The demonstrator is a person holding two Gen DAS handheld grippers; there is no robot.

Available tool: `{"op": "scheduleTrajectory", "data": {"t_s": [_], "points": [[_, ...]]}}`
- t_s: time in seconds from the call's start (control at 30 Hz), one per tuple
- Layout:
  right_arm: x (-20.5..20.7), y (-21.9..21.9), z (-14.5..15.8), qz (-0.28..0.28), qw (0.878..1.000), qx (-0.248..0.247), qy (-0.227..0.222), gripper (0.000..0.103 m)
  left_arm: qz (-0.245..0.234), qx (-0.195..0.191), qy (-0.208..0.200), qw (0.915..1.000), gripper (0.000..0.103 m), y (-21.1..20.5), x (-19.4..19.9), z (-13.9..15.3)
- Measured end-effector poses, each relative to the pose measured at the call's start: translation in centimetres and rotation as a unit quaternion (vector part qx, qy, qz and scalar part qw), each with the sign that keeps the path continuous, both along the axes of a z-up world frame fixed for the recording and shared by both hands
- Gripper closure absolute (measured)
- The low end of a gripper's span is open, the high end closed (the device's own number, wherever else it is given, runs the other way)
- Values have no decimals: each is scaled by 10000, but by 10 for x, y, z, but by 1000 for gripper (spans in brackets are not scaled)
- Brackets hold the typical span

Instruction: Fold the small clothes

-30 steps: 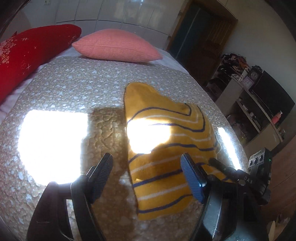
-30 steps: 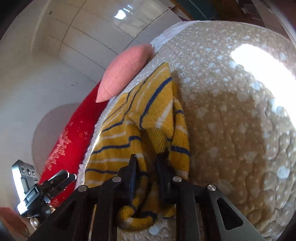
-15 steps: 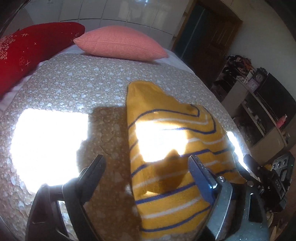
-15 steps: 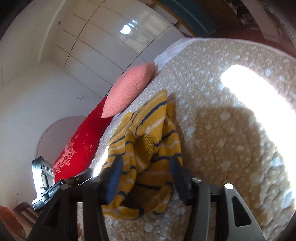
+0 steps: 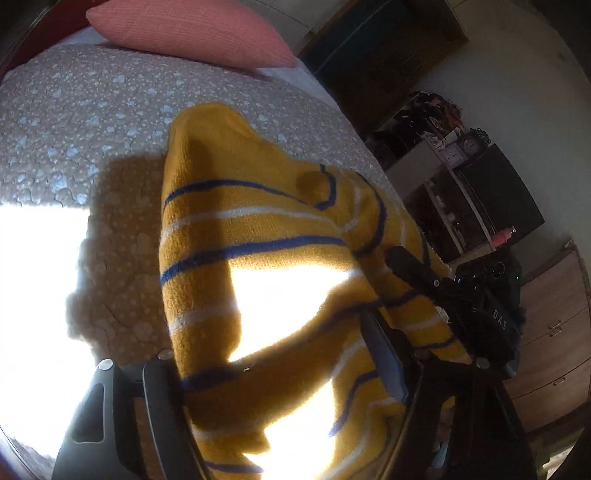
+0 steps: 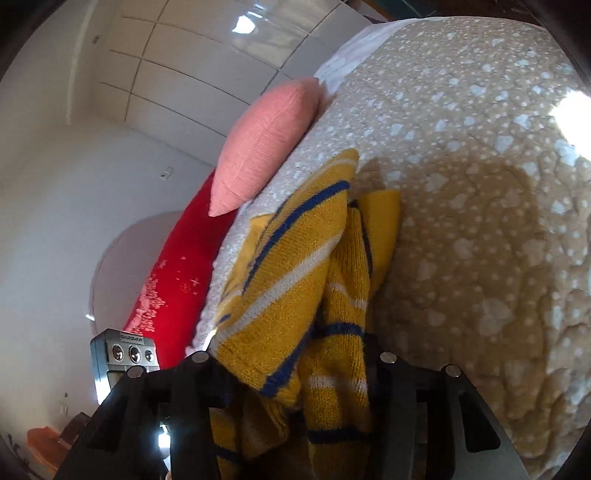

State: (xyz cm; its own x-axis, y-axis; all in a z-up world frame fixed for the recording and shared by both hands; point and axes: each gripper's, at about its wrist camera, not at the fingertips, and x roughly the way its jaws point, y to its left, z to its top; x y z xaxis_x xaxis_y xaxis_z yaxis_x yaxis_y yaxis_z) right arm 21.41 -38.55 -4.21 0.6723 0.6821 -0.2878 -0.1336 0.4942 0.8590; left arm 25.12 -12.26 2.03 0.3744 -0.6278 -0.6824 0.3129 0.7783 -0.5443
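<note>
compared with a second before, the yellow knitted sweater (image 5: 258,266) filled far more of the left wrist view, its near edge now lying between the two fingers of the left gripper (image 5: 273,387). the pink pillow (image 5: 192,33) had shifted up to the 12 o'clock edge, and the red cushion (image 6: 177,280) had left that view. the left jaws had just been closing from a wider setting. they stood fairly wide with the knit between them; whether the pads pressed on it could not be told.

in the right wrist view the bunched sleeve folds had been pinched narrowly a second before, then freed. the right gripper (image 6: 295,373) had just been closing again, its jaws at a middling width around the thick folds; pad contact could not be confirmed.

the sweater was a coarse rib knit, mustard yellow with navy and white stripes. it lay crumpled on the bedspread (image 6: 480,221), a beige quilted cover with pale speckles and a crackled texture. a hard sunlit patch crossed the knit at 6 o'clock. the pillow was a ribbed, rectangular fabric shape; the cushion carried white star motifs.

the letters "das" (image 5: 499,319) could be read on the right gripper's housing at 3 o'clock in the left view.
</note>
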Motion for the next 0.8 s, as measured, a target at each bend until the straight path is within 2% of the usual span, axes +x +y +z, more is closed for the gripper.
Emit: {"op": "scheduleTrajectory", "data": {"t_s": [0.1, 0.13, 0.17, 0.23, 0.27, 0.37, 0.43, 0.5, 0.57, 0.6, 0.67, 0.73, 0.8], "points": [[-2, 17, 26, 123, 9981, -278, -529, 56, 267, 264, -322, 9988, 30, 12, 7, 25], [-3, 21, 27, 110, 9975, -392, -574, 53, 393, 406, -375, 9977, 29, 15, 10, 27], [-2, 24, 24, 37, 9973, -525, -502, 44, 553, 628, -392, 9957, 28, 18, 14, 25], [1, 27, 8, -220, 9945, -1003, -189, 37, 826, 1138, -327, 9895, 27, 21, 19, 12], [3, 25, 0, -336, 9923, -1196, 19, 37, 883, 1312, -233, 9871, 27, 22, 18, 4], [-2, 10, -7, -489, 9954, -812, 108, 37, 946, 1333, -338, 9860, 27, 32, 0, 2], [-14, 5, 5, -717, 9912, -1112, -95, 37, 1068, 1468, -610, 9815, 27, 41, -19, 12], [-28, -2, 12, -953, 9859, -1369, -154, 36, 1254, 1657, -994, 9731, 27, 46, -41, 27], [-42, -6, 19, -1143, 9820, -1489, -188, 36, 1456, 1953, -1489, 9584, 23, 50, -64, 47], [-51, -7, 23, -1219, 9794, -1598, -213, 36, 1618, 2149, -1800, 9462, 21, 51, -78, 57], [-70, -5, 37, -1359, 9727, -1846, -346, 36, 1967, 2414, -2420, 9190, 9, 53, -107, 77], [-91, 2, 53, -1467, 9653, -2097, -526, 36, 2312, 2446, -2916, 8954, 0, 57, -137, 95], [-118, 11, 63, -1581, 9588, -2262, -672, 34, 2611, 2363, -3301, 8758, 0, 63, -162, 111]]}}
